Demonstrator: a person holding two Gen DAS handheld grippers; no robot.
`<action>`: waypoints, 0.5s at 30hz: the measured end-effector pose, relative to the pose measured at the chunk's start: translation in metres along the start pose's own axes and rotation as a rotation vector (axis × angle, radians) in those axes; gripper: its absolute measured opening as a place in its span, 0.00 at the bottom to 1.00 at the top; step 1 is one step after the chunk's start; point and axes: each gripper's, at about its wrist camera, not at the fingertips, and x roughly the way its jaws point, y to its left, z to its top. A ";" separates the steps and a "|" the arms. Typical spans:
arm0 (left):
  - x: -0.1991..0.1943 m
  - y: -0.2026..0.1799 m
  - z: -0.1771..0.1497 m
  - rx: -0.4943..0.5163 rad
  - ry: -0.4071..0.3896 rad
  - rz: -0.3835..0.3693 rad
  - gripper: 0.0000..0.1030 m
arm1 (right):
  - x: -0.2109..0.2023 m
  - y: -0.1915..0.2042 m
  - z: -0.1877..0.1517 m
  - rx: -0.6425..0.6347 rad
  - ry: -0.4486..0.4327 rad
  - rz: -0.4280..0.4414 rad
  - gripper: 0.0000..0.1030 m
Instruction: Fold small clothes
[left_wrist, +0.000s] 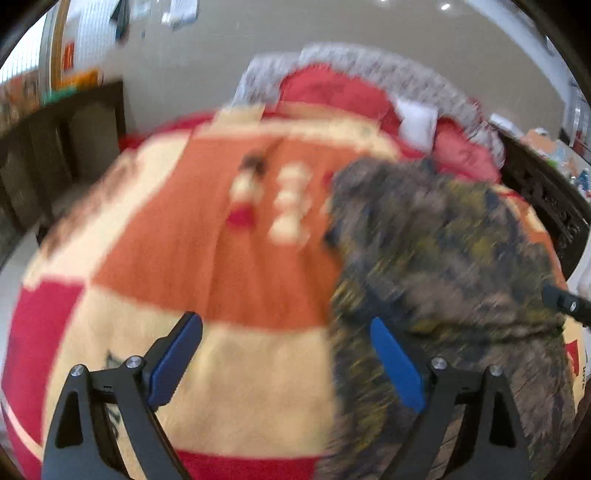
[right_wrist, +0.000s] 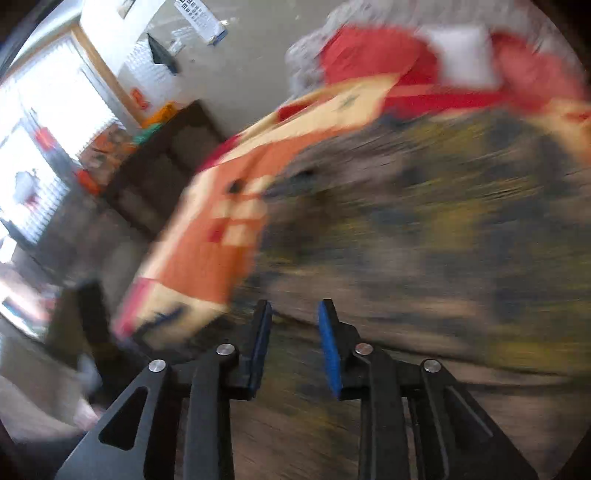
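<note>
Mottled dark garment (left_wrist: 443, 251) on checked blanket (left_wrist: 207, 236), apparently soft and light; grasp its 6 o'clock hem. Left gripper (left_wrist: 286, 354) spread wide; right gripper (right_wrist: 294, 339) parted, both empty.

blanket (left_wrist: 229, 258) open left, garment (left_wrist: 443, 258) right (blurred)

Beige wall (left_wrist: 221, 48), dark wooden cabinet (right_wrist: 162, 173), bright window (right_wrist: 48, 110).

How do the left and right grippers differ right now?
The left gripper is spread wide; the right gripper has only a narrow gap. The left one sits at the dark patterned garment's edge over the blanket; the right is over the garment itself. Both are empty, with blue pads.
</note>
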 end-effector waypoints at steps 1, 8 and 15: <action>-0.006 -0.012 0.007 0.016 -0.032 -0.029 0.92 | -0.018 -0.022 -0.005 -0.018 -0.027 -0.083 0.42; 0.049 -0.092 0.052 0.108 0.042 -0.075 0.18 | -0.081 -0.148 -0.013 0.146 -0.193 -0.301 0.32; 0.098 -0.074 0.032 0.054 0.099 0.023 0.10 | -0.022 -0.193 -0.045 0.167 -0.039 -0.242 0.28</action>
